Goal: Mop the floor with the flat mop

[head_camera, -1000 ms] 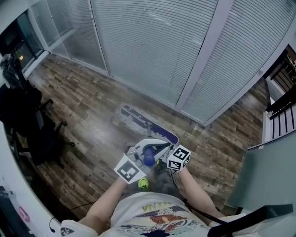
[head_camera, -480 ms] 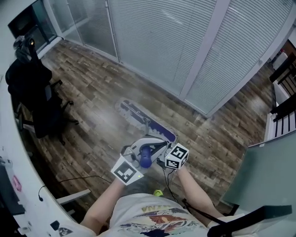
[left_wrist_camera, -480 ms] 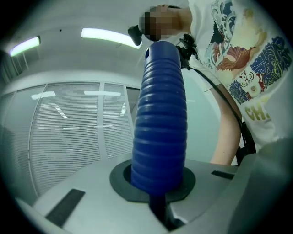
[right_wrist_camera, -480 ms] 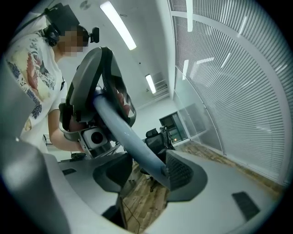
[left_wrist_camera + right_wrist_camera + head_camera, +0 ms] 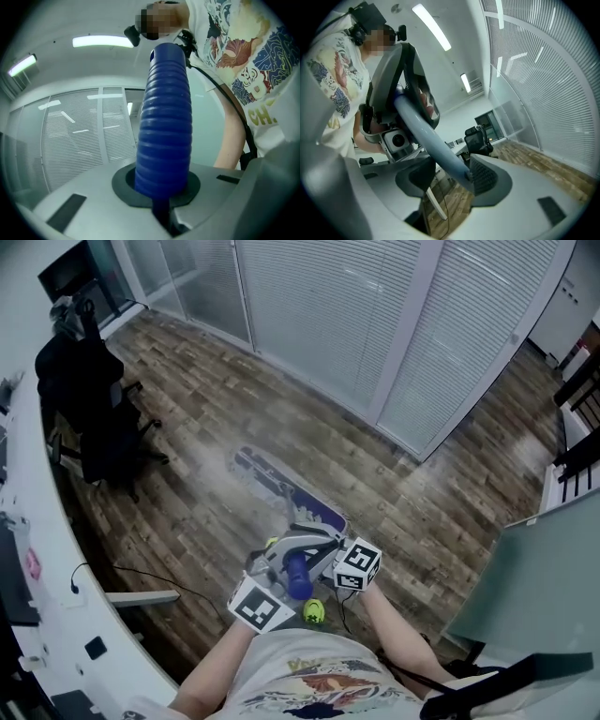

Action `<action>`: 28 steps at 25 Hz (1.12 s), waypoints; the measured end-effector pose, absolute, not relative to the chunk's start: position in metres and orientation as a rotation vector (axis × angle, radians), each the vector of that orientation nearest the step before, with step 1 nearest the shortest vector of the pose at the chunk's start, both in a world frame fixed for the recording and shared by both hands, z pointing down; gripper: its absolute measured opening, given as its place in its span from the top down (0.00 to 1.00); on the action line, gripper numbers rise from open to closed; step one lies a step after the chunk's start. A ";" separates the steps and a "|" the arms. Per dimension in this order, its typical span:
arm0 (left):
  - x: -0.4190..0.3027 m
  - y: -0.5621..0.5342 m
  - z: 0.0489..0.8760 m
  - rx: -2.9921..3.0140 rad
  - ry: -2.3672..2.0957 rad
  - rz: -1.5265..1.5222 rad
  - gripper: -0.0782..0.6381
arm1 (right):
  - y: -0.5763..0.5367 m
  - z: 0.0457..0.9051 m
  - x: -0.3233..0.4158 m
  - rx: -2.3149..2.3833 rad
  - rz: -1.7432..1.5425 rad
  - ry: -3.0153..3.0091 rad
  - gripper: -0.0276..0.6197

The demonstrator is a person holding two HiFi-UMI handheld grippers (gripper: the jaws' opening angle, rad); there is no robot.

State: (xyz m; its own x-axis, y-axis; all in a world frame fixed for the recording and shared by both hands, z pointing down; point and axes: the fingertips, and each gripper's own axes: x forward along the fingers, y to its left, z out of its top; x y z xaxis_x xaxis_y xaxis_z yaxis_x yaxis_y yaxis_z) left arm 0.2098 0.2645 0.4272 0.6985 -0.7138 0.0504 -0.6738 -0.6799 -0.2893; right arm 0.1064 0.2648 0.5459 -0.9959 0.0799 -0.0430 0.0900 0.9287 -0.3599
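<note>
In the head view the flat mop's purple and white head [image 5: 281,486] lies on the wood floor ahead of me. Its pole rises to a blue ribbed grip [image 5: 298,576]. My left gripper [image 5: 281,585] is shut on that blue grip [image 5: 164,126], which fills the left gripper view. My right gripper [image 5: 323,549] sits just beyond it on the pole. In the right gripper view the grey-blue pole [image 5: 426,140] slants between the jaws of the right gripper [image 5: 450,180]. The pole lies against the pad at the picture's right, with a gap at the other pad.
Black office chairs [image 5: 94,418] stand at the far left beside a curved white desk [image 5: 37,549]. A cable [image 5: 178,582] trails over the floor. Glass walls with blinds [image 5: 356,324] close the far side. A grey panel [image 5: 534,587] stands at the right. A yellow-green shoe [image 5: 313,612] shows below the grippers.
Both grippers and the mop have travelled together over the floor; the chairs and blinds have slid up and right in the head view. Neither grip has changed.
</note>
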 end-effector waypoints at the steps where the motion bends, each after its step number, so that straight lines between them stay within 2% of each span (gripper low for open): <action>1: 0.213 0.276 0.425 -2.651 1.133 -0.226 0.88 | 0.278 0.544 0.110 0.155 -0.577 3.053 0.64; 5: 0.223 0.310 0.428 -2.582 1.155 -0.160 0.88 | 0.314 0.554 0.118 0.227 -0.555 3.087 0.64; 13: 0.208 0.303 0.433 -2.541 1.161 -0.095 0.88 | 0.308 0.565 0.104 0.313 -0.505 3.130 0.63; 28: 0.082 0.178 0.431 -2.532 1.278 -0.042 0.88 | 0.189 0.553 -0.011 0.362 -0.510 3.067 0.63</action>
State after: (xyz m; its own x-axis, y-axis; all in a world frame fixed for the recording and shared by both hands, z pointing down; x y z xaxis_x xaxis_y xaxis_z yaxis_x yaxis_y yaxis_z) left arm 0.0820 0.1776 0.4310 0.6032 -0.7900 -0.1098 -0.7812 -0.5573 -0.2815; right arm -0.0109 0.1889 0.5528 -0.9732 0.2247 -0.0486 0.2283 0.9201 -0.3181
